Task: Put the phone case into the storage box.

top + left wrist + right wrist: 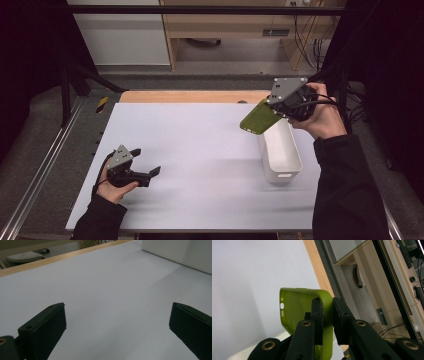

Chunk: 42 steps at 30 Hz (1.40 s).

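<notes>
A lime-green phone case [259, 119] hangs in the air over the far end of a white bin [280, 151]. My right gripper [276, 106] is shut on its edge. In the right gripper view the two black jaws pinch the rim of the green case [297, 307] between them, at the right gripper [327, 315] tips. At the table's near left, my left gripper [148, 161] rests low over the white tabletop [195, 160], pointing right. Its jaws stand wide apart with nothing between them, as the left gripper [117, 322] view shows.
The white bin's side [180, 251] shows at the upper right of the left gripper view. A wooden strip [190, 96] runs along the table's far edge. Dark metal rails [45, 155] flank the left side, and cables [350, 95] hang at the right.
</notes>
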Each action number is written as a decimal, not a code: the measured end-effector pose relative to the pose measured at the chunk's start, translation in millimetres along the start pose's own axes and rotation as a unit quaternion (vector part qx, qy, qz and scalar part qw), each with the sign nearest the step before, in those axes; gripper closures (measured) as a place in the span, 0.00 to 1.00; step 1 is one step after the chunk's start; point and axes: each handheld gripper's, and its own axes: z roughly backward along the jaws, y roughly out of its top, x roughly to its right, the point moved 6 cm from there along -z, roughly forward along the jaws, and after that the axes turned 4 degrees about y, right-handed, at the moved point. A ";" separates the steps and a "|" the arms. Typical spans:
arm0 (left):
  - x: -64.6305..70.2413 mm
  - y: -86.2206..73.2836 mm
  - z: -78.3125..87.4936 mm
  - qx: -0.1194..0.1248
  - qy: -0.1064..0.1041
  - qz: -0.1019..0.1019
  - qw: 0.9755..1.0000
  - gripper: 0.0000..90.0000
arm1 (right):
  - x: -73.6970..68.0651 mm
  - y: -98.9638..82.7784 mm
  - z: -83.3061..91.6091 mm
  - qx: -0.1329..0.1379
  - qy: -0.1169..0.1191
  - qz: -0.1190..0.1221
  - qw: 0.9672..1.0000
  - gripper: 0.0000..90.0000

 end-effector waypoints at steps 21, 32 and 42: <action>-0.5 -1.0 0.3 0.004 -0.006 -0.003 1.000 0.00 | 15.5 -13.4 -8.8 -0.035 -0.023 0.021 0.999 0.89; -0.5 -1.4 0.0 0.004 -0.007 -0.003 1.000 0.00 | 22.7 -20.7 -16.2 -0.046 -0.034 0.034 0.998 0.89; -0.7 -1.9 -0.3 0.005 -0.009 -0.005 1.000 0.00 | 30.9 -28.3 -19.1 -0.060 -0.042 0.038 0.997 0.89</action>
